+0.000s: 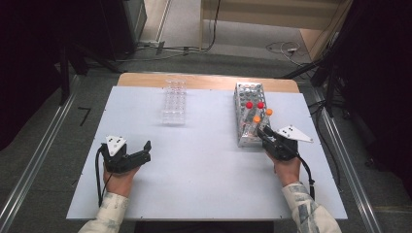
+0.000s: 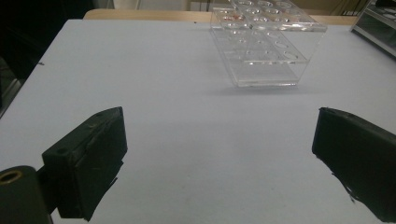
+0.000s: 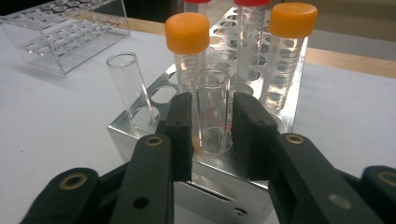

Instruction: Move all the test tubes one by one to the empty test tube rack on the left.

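Open tube: a clear tube with no cap [image 3: 214, 109] stands in a front hole of the metal rack [image 1: 248, 116], on the right side of the desk.
Right tongs: the right tongs [image 3: 212, 133] have a jaw on each side of this tube, closed in around it. I cannot tell if they squeeze it tight.
Other tubes: one more bare tube [image 3: 133, 91] stands at the rack's front corner. Two tubes with orange caps [image 3: 187, 32] and two with red caps [image 1: 249, 105] stand behind.
Clear rack: a see-through plastic rack [image 1: 174, 101] sits near the far middle of the desk, well apart from the metal one.
Left tongs: the left tongs [image 1: 138, 154] sit low at the near left, jaws spread wide, nothing between them.
Desk: a flat white top [image 1: 204, 165] with a wooden edge at the back.
Room: grey floor, cables [image 1: 284, 48] on it behind the desk, dark stands at both sides.
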`<state>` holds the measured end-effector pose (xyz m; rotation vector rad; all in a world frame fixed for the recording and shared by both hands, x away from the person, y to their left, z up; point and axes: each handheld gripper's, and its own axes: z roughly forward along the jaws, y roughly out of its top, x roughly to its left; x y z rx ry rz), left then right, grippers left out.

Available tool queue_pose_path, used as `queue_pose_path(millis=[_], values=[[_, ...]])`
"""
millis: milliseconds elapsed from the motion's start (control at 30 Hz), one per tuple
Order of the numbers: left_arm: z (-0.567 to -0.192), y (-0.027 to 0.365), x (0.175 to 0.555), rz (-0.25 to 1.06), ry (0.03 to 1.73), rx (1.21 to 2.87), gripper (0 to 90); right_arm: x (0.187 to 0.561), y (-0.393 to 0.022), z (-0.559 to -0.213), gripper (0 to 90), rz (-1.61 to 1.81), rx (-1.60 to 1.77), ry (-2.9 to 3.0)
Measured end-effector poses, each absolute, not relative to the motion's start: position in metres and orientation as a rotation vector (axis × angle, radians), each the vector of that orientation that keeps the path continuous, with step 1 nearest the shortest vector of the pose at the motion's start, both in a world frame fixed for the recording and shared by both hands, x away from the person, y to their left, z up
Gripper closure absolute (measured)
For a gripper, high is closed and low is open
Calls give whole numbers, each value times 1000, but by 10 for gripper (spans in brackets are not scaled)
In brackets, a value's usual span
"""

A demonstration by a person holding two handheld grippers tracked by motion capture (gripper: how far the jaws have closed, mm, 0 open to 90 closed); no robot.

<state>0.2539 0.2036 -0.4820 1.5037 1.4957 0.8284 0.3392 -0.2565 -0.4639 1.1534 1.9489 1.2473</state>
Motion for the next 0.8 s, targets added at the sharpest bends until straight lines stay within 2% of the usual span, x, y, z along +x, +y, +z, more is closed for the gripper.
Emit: queue_pose_path(millis=[167,500,800], values=[[-482,204,254,825,1496,1503,36,341,-257,-466,672,1237,1165,1956],[-483,203,254,820,1495,1512,36,340,-255,-466,731,1220,1145,1954],[-483,203,255,817,1494,1513,36,334,-260,-451,732,1279,1122,1899]])
